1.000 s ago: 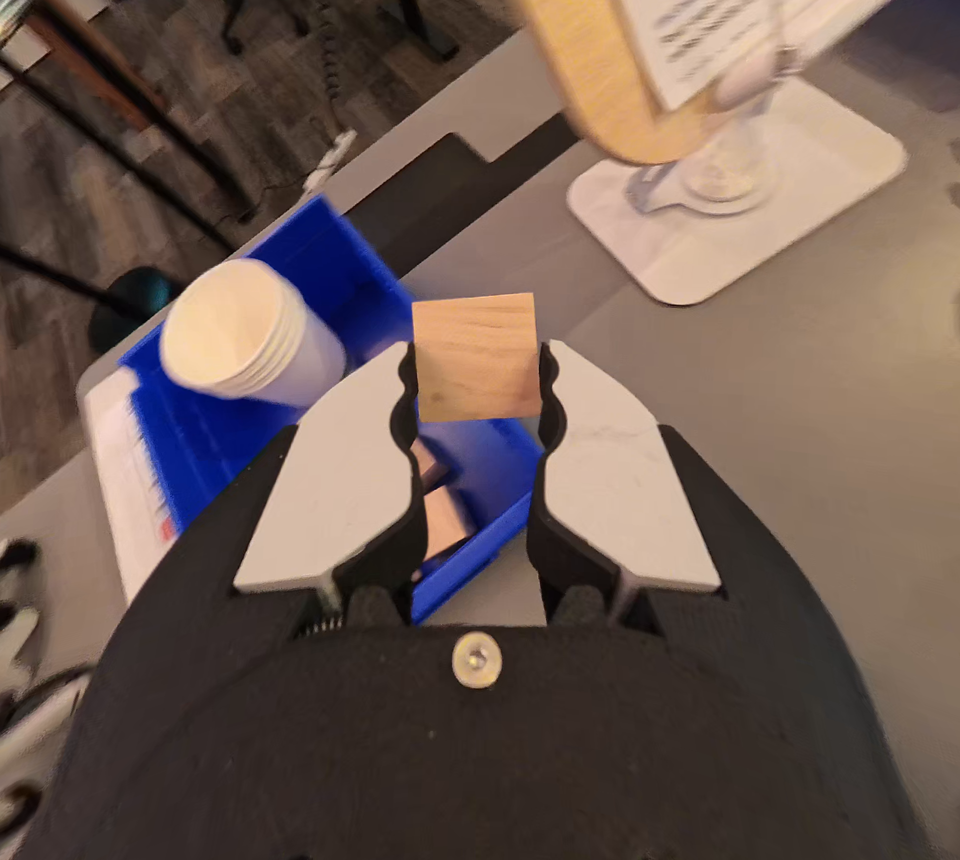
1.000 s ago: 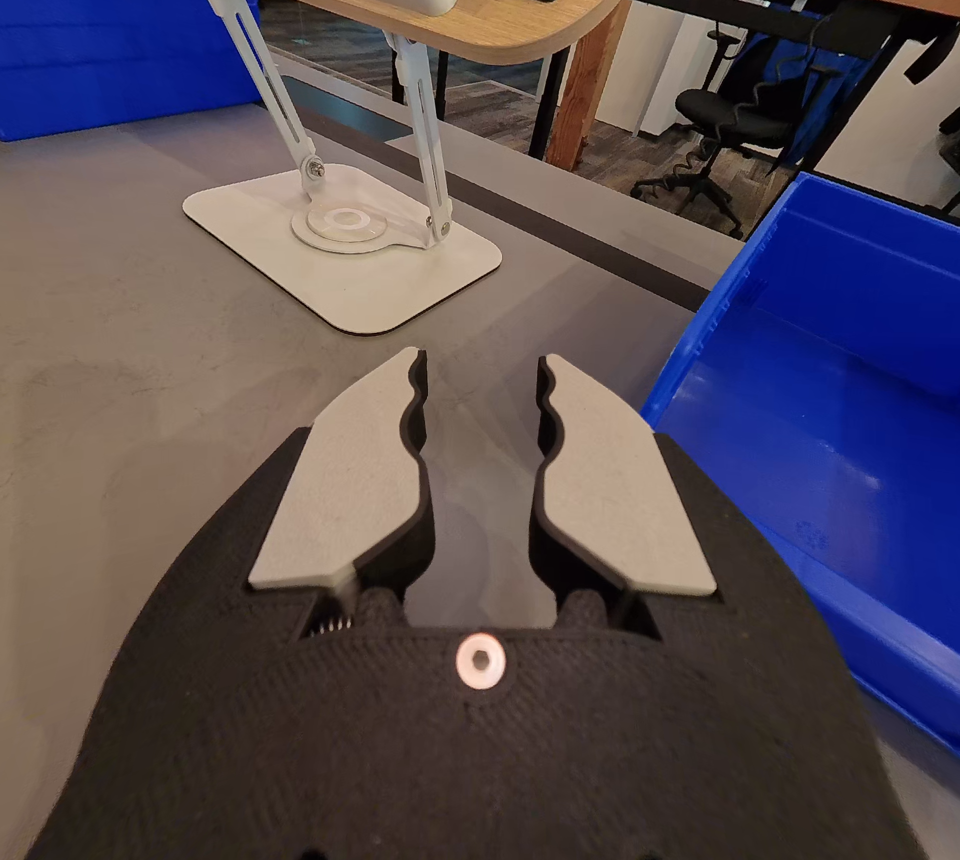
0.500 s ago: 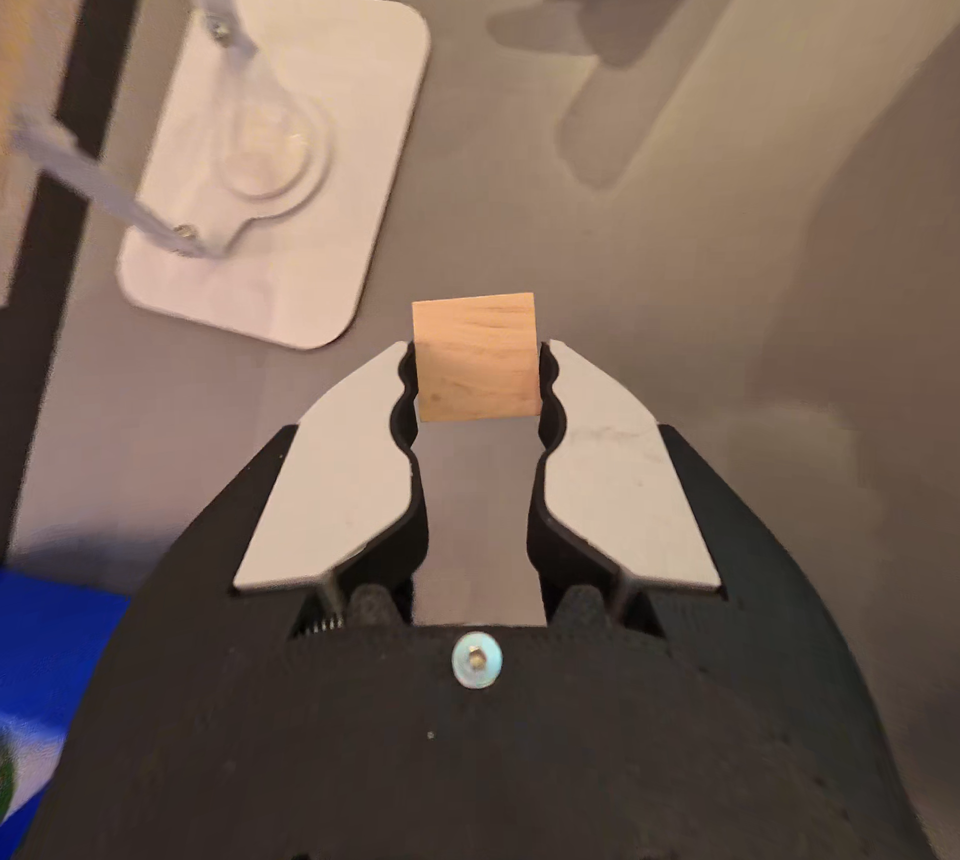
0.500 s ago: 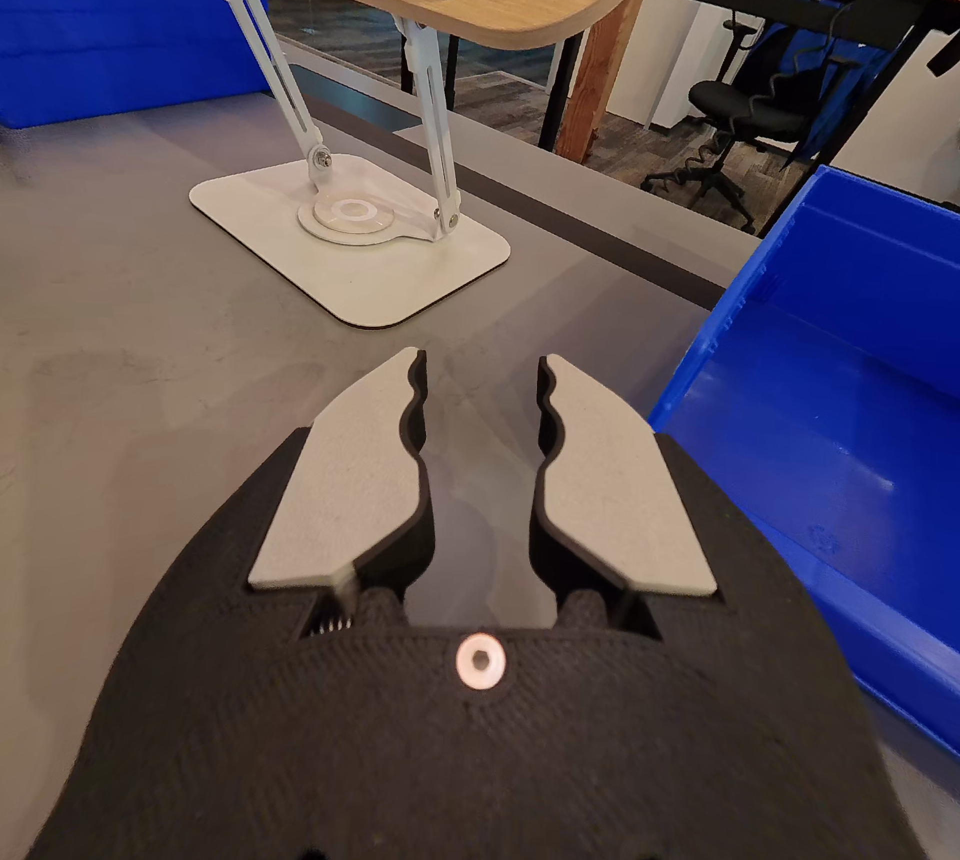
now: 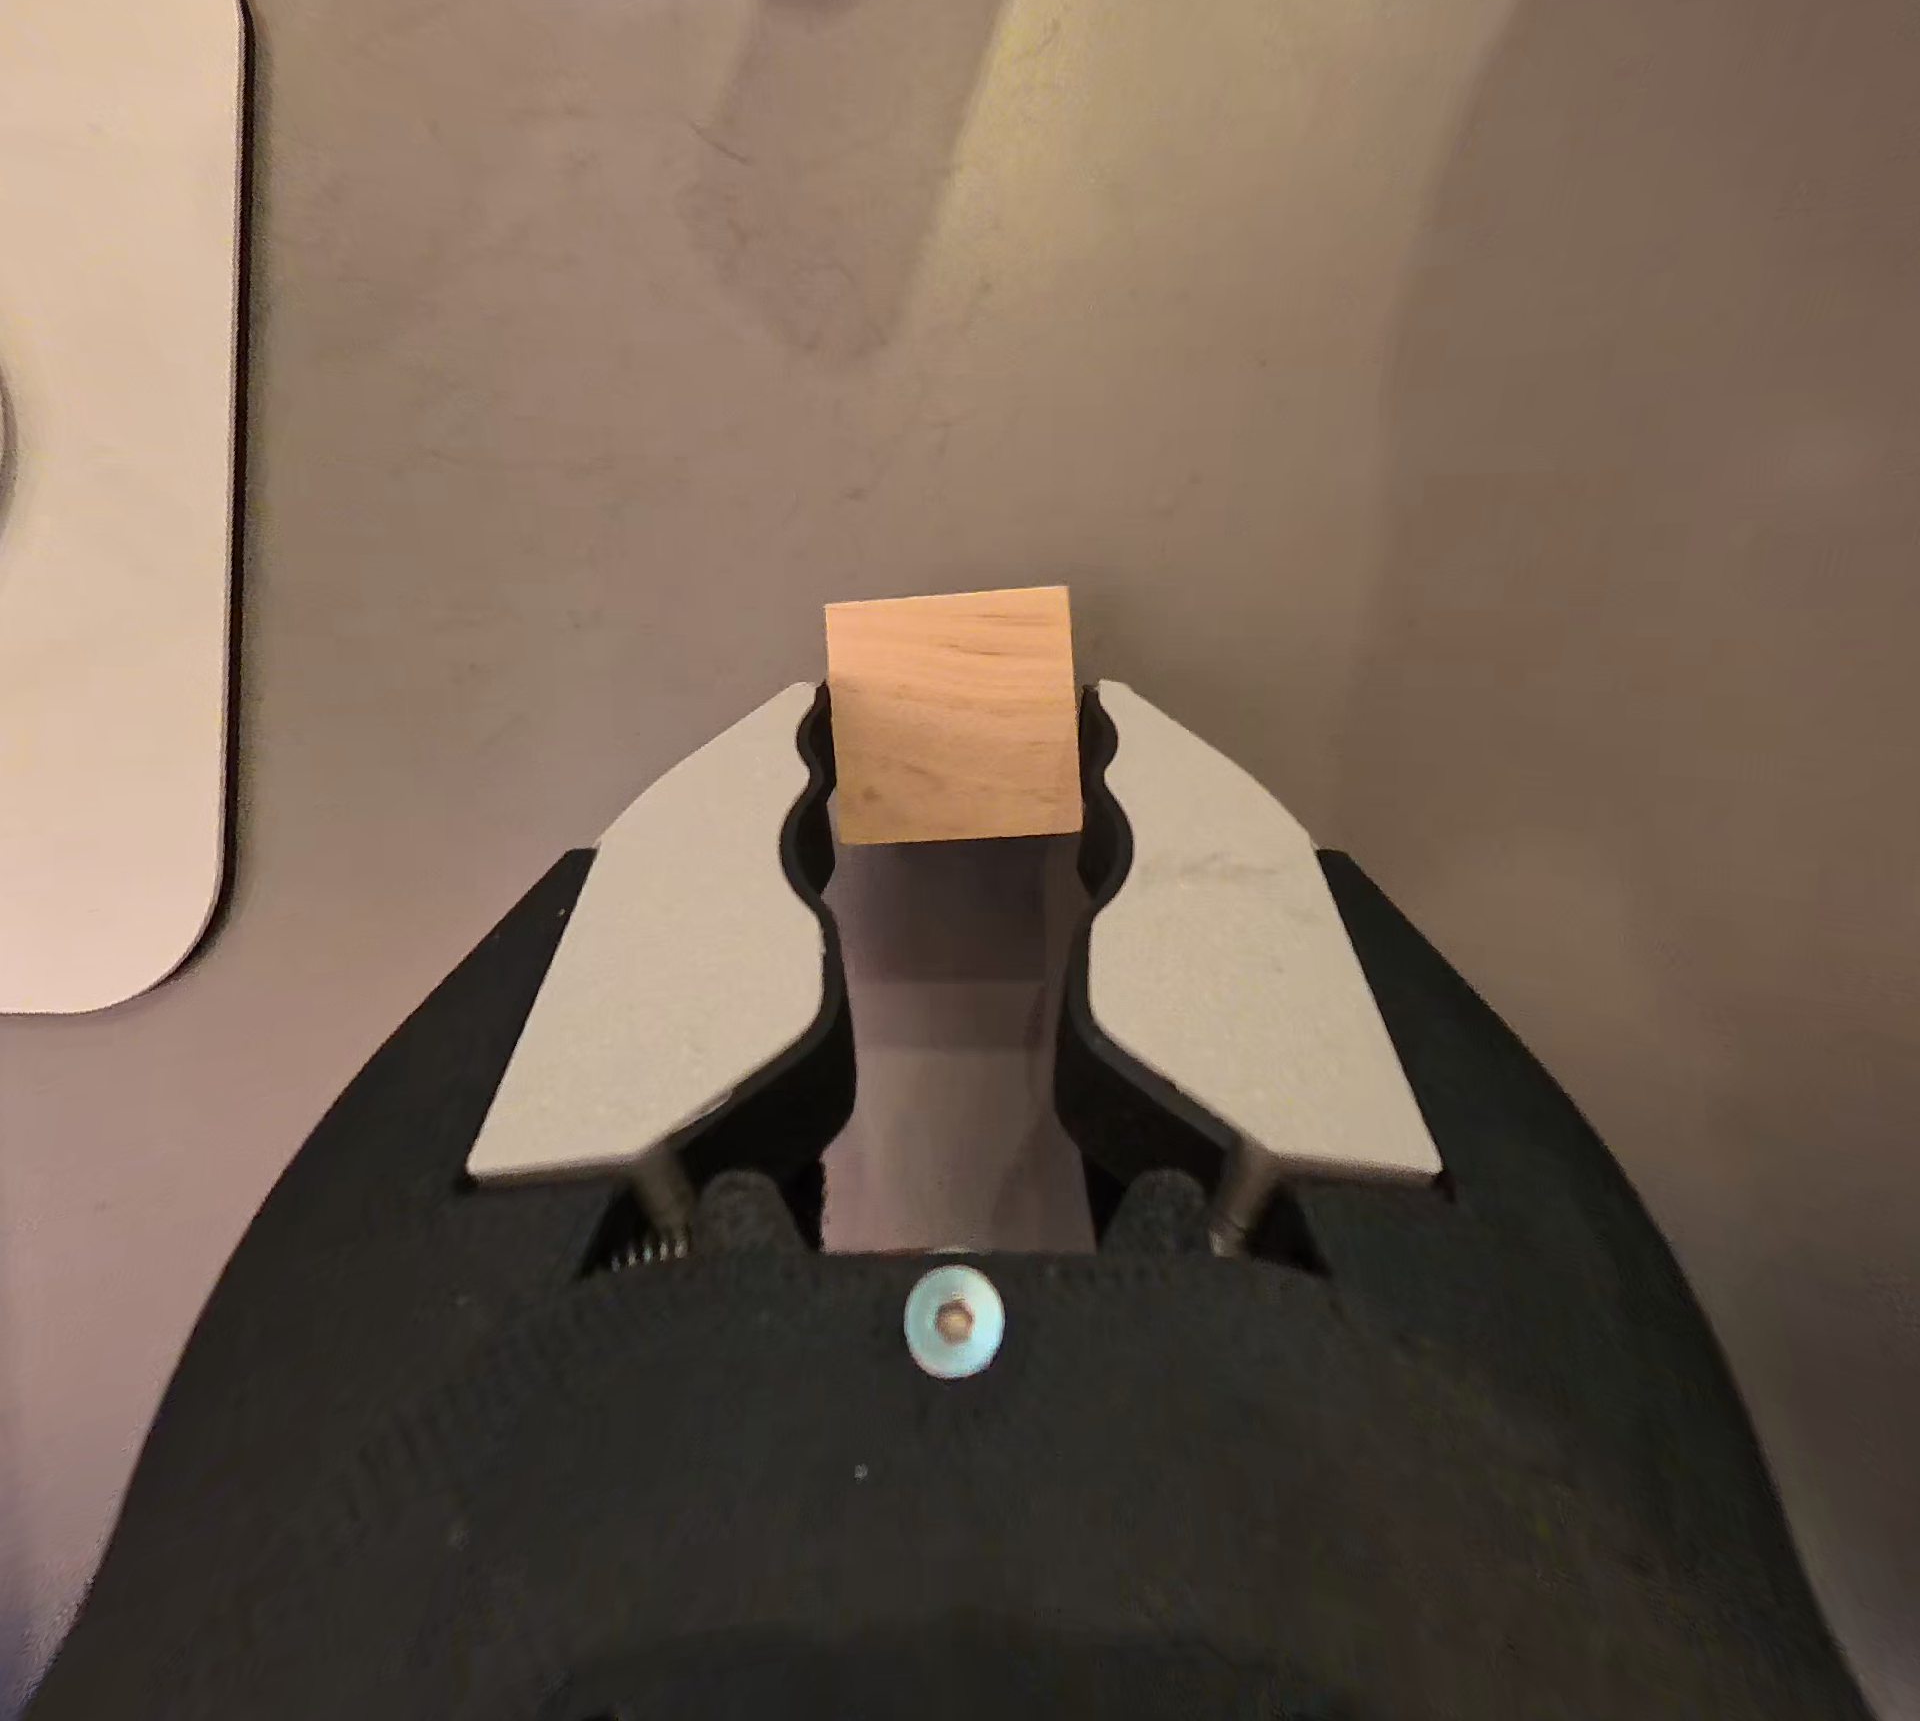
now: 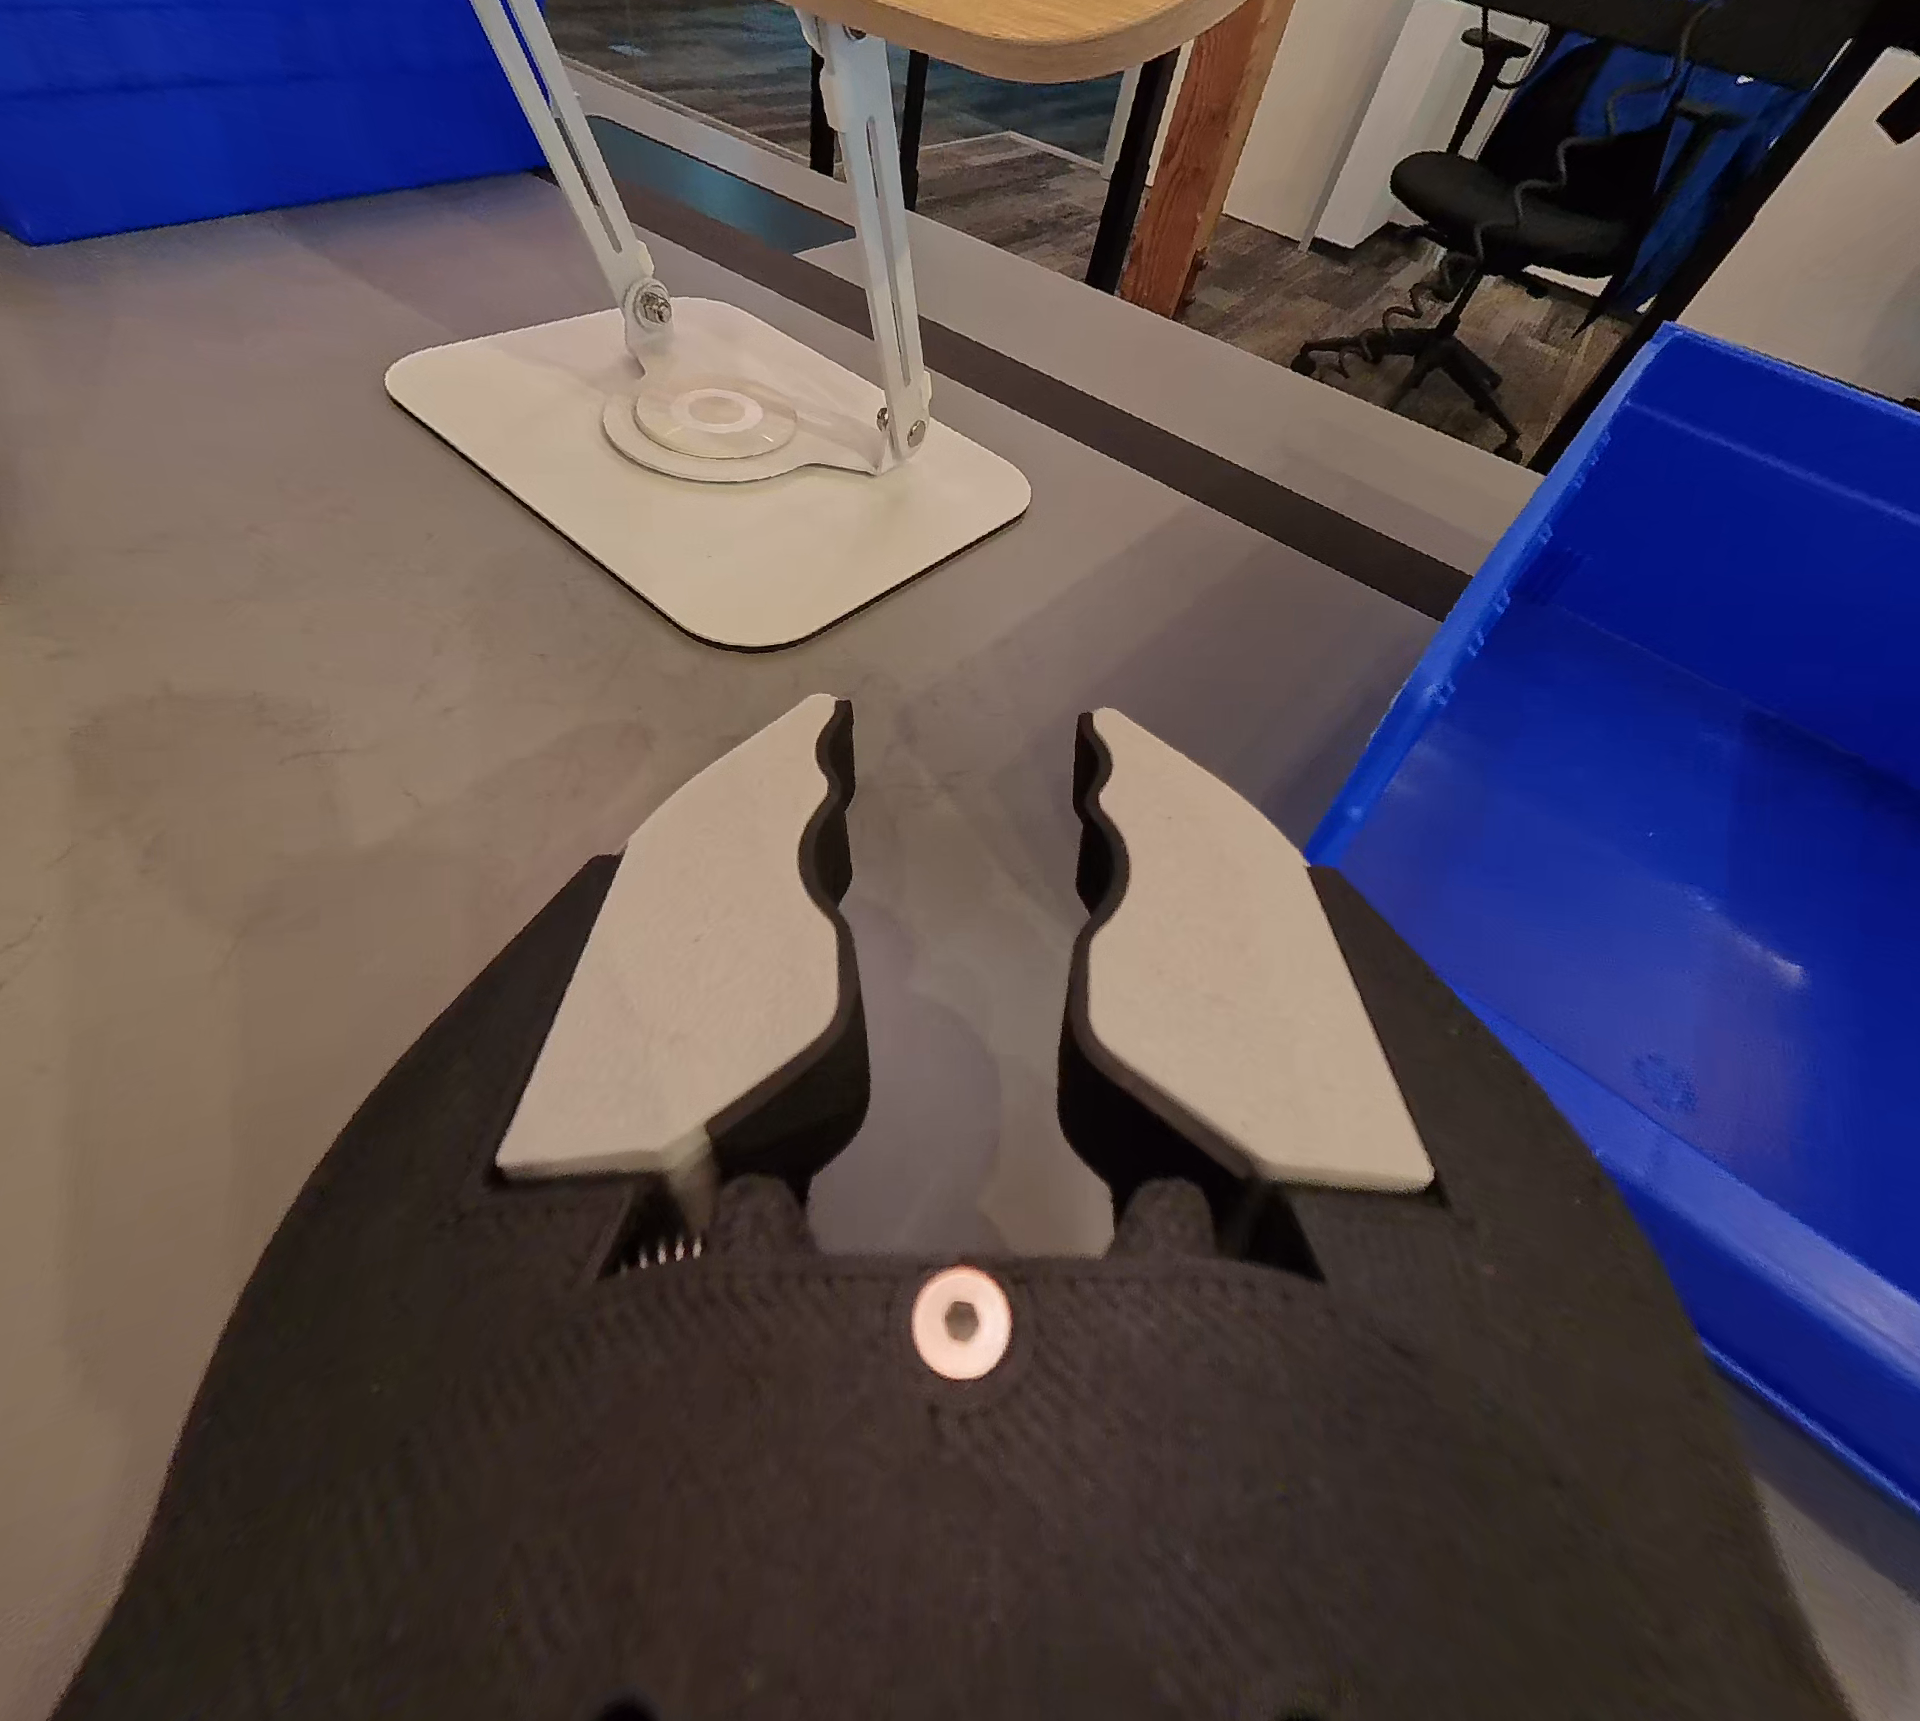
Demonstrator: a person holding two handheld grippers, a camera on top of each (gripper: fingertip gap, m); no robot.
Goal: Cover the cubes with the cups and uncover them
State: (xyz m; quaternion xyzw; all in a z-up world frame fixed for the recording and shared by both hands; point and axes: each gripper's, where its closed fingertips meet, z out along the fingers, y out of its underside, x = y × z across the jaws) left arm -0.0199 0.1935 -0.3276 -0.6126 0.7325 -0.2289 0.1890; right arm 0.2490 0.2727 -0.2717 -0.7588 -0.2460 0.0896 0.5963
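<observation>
While the left tongs [image 5: 954,705] clamp the wooden cube [image 5: 952,715], hiding its sides, the right tongs [image 6: 961,721] gape empty.

The left gripper [image 5: 954,697] was pointed steeply downward, a pale wooden cube [image 5: 952,713] being clamped between its fingertips. The right gripper [image 6: 962,715] was held low and level, its jaws parted, nothing between them.
</observation>
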